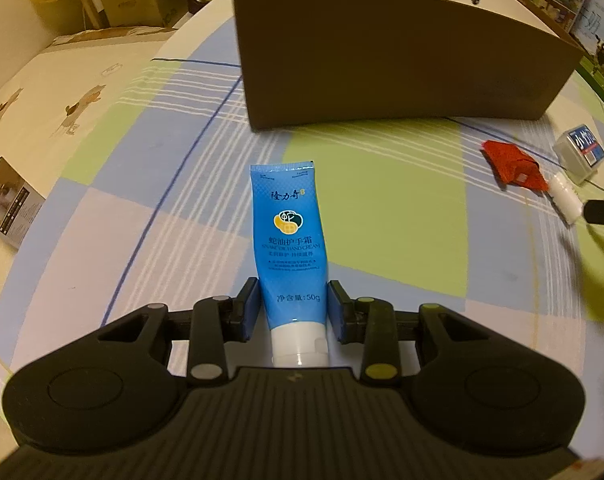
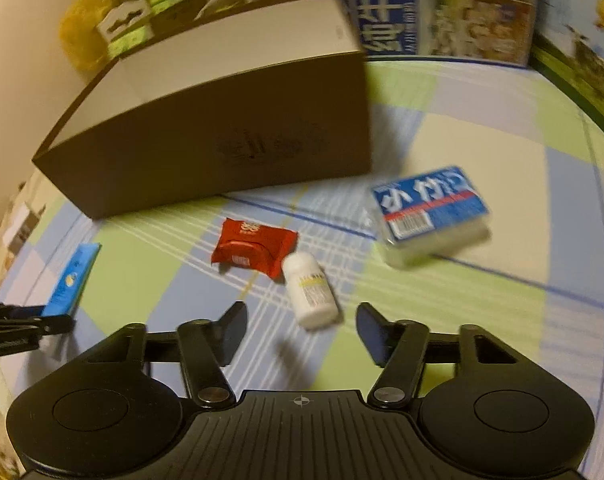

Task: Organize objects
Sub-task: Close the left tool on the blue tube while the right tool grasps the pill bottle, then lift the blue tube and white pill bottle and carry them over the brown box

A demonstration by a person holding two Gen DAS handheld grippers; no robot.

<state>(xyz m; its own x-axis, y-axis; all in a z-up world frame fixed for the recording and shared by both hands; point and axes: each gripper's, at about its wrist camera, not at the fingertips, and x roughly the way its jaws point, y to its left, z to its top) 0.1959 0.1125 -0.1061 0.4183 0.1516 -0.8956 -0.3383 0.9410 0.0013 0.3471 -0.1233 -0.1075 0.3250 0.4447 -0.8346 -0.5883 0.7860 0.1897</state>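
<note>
Left claw [image 1: 293, 312] closed on blue tube [image 1: 287, 240] near its cap, above checked surface [image 1: 382, 220]. Right claw [image 2: 302, 330] wide open, empty, nearing white bottle [image 2: 312, 292]. Risk: round bottle rolls from pads; tube droops, snags box [image 1: 382, 64] wall.

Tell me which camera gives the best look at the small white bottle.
The right wrist view: the white bottle lies whole and close, just ahead of the open right tool, touching the red packet. The left wrist view shows it only small at the right edge.
</note>
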